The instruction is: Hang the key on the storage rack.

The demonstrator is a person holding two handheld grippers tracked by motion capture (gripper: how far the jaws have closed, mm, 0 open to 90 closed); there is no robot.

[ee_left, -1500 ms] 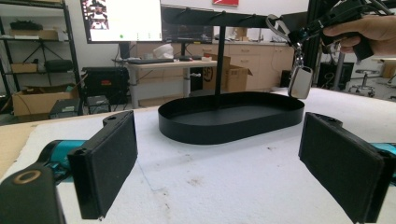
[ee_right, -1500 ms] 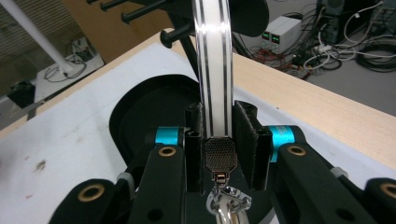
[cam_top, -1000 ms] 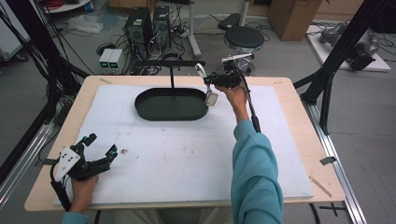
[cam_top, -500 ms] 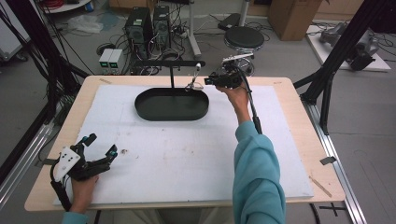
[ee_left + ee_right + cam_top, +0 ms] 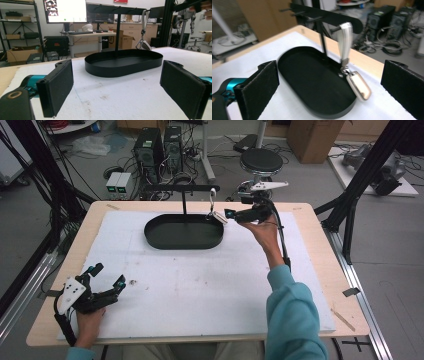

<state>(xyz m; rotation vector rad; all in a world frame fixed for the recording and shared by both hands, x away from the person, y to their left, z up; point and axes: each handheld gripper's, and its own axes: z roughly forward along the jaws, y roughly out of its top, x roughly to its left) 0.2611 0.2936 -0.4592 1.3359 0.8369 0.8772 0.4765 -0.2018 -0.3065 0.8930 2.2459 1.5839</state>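
A lab is shown: computer towers (image 5: 160, 147), loose cables (image 5: 75, 150) on the floor, a monitor (image 5: 64, 11), and shelves (image 5: 18, 27) are seen.

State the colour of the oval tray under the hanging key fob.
Black, clearest in the left gripper view: the oval tray.

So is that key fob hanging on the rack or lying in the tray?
Hanging. The key fob dangles by its silver clip from a peg of the rack, above the tray's edge.
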